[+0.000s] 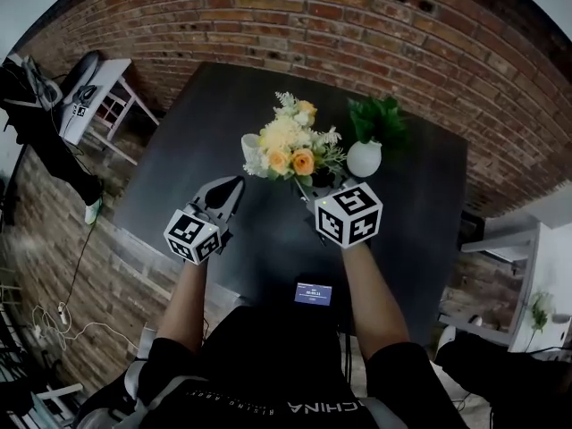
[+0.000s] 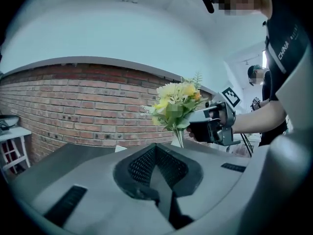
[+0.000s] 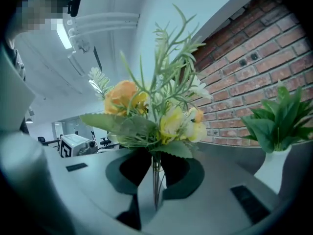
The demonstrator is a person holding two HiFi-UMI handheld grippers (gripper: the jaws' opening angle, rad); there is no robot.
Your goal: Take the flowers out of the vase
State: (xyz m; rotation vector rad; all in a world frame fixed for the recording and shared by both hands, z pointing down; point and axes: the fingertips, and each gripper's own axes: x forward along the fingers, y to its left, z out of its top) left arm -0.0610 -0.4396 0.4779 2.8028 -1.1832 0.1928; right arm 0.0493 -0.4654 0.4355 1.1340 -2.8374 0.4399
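right claw (image 3: 155,174): pinching bouquet stems (image 3: 156,182) between jaws, low on the stalks to spare the blooms
left claw (image 2: 157,153): shut, empty, parked left

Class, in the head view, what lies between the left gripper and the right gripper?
Only bare dark table. The head view shows the left gripper, shut, and the right gripper, holding the flowers, with nothing between them.

An office-like studio — a brick wall (image 1: 268,16) backs a dark table (image 1: 206,123), with loose cables (image 1: 54,315) trailing beside it. Beyond, swivel chairs (image 3: 104,142) stand under ceiling strip lights (image 3: 62,34) — an open workroom.
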